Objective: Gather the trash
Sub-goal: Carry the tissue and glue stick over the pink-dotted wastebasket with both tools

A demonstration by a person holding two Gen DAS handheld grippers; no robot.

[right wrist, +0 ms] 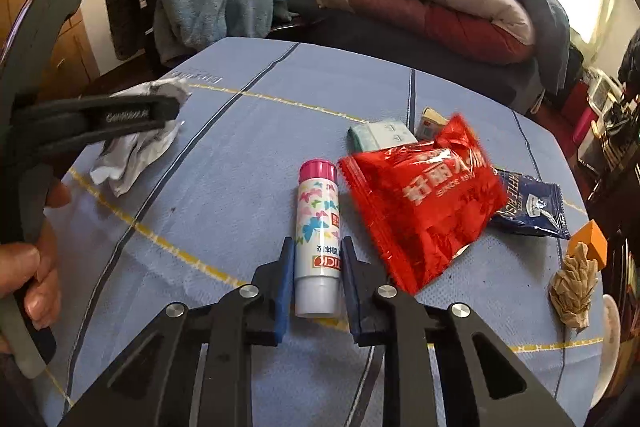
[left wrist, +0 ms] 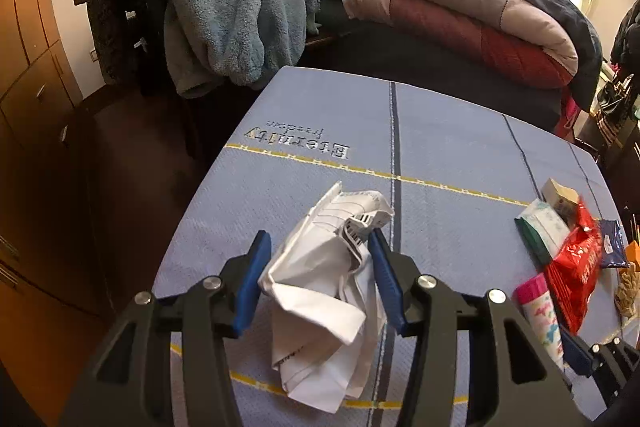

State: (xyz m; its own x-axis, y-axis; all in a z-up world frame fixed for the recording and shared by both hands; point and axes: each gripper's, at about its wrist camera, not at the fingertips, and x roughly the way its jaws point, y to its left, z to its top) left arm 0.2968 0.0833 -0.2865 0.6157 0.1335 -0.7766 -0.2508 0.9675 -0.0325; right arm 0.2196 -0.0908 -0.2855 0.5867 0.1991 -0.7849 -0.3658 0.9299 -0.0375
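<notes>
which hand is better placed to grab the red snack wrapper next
Neither is free now. The left gripper pinches the crumpled paper; the right gripper grips the glue stick, right beside the red wrapper. Right, probably, once emptied.

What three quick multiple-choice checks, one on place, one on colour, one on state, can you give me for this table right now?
1. The red snack packet lies where relative to the glue stick?
A. to its right
B. to its left
C. under it

2. The glue stick's cap is
A. green
B. pink
C. black

3. The left claw is
A. open over bare cloth
B. shut on the crumpled white paper
C. gripping the packet

Answers: 1 A, the packet sits right of the stick in the right wrist view; 2 B, the cap is pink; 3 B, both blue pads press the paper.
</notes>
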